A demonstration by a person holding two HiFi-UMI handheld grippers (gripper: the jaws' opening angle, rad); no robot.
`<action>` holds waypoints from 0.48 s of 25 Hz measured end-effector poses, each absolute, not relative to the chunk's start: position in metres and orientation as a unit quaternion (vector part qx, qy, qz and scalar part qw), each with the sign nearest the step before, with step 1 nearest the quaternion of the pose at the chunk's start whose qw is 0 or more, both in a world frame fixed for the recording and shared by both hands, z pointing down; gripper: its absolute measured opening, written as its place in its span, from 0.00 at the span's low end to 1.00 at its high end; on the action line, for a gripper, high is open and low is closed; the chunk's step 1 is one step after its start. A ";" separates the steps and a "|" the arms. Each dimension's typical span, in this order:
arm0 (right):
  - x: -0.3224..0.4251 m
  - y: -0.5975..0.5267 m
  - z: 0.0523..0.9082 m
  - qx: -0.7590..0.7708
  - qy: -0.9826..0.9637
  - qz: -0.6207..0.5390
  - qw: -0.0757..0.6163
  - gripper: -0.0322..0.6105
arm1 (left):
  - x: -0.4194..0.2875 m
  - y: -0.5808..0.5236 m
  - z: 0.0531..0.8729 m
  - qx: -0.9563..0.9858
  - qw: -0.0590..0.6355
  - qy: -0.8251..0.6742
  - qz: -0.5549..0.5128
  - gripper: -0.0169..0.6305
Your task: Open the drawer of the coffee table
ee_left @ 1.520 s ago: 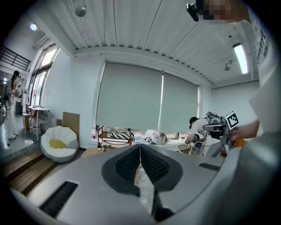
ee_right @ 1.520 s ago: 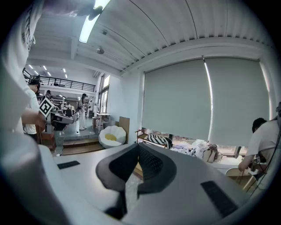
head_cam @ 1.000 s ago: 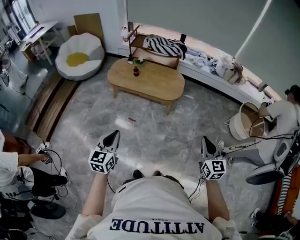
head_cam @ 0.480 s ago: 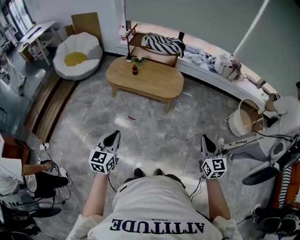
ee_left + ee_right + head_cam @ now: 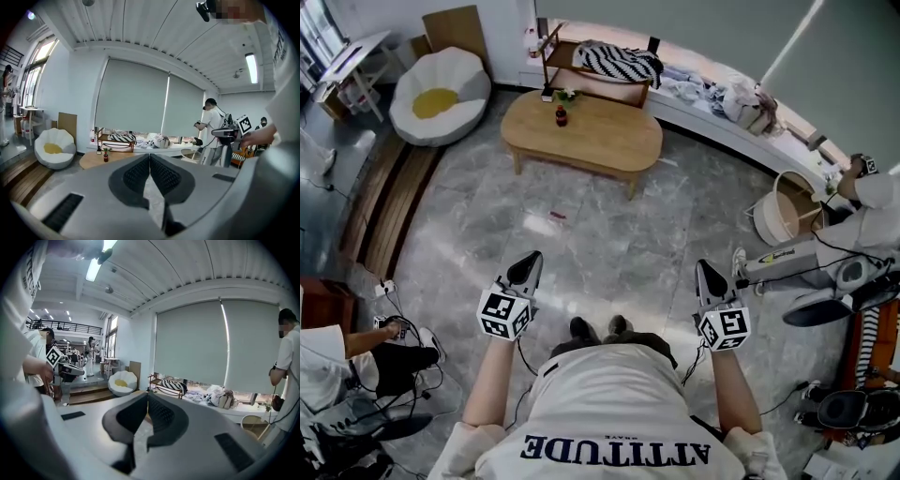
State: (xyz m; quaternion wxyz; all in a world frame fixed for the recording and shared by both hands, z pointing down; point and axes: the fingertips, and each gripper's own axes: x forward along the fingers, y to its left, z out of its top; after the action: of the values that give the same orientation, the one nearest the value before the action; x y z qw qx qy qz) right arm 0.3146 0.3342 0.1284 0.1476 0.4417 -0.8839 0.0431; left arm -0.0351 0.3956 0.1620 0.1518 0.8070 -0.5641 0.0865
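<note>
Coffee table (image 5: pixel 600 141): oval, pale wood, on legs. It stands on the grey stone floor (image 5: pixel 609 234) at the far side of the room, just in front of a low wooden rack (image 5: pixel 581 82) draped with a striped cloth (image 5: pixel 614 64). No view shows us a drawer front or handle. We judge that it lies on a side or under an edge turned away from us.

Items on the table top: a small dark bottle (image 5: pixel 561 116) and a small potted plant (image 5: pixel 567 95), both near the far edge, toward the left end. We judge they could rock if the drawer is tugged sharply.

Left gripper (image 5: pixel 528 268): held low in front of the body, tips aimed across the floor toward the table and well apart from it. Its jaws are pressed together, ribbed pads meeting, with nothing between them.

Right gripper (image 5: pixel 708 277): same posture on the other side. Its jaws are likewise closed tight and empty, touching nothing.

Reason for posture, as we judge it: both tools are simply carried, since no handle is within reach to open for.

Stage: approach. The jaws must part before either can take a handle.
</note>
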 end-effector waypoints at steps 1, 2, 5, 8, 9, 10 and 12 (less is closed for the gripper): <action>0.311 0.336 0.129 0.443 -0.883 0.043 0.147 0.08 | -0.037 0.395 0.163 0.809 0.151 -0.562 0.086 0.06; 0.308 0.338 0.130 0.444 -0.883 0.043 0.147 0.08 | -0.040 0.396 0.164 0.810 0.150 -0.560 0.086 0.06; 0.296 0.345 0.134 0.448 -0.882 0.042 0.142 0.08 | -0.050 0.401 0.167 0.814 0.146 -0.556 0.087 0.06; 0.286 0.349 0.134 0.450 -0.881 0.041 0.139 0.08 | -0.059 0.405 0.165 0.815 0.145 -0.554 0.088 0.06; 0.283 0.348 0.133 0.450 -0.881 0.041 0.138 0.08 | -0.061 0.404 0.164 0.815 0.145 -0.553 0.089 0.06; 0.280 0.347 0.133 0.450 -0.882 0.041 0.137 0.08 | -0.064 0.403 0.162 0.816 0.145 -0.552 0.090 0.06; 0.275 0.345 0.132 0.450 -0.882 0.040 0.137 0.08 | -0.068 0.400 0.161 0.817 0.144 -0.550 0.092 0.06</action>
State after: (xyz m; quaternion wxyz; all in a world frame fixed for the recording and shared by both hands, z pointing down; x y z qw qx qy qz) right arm 0.2749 0.3447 0.1323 0.1371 0.4499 -0.8816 0.0399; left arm -0.0679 0.3997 0.1610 0.1438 0.8173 -0.5503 0.0921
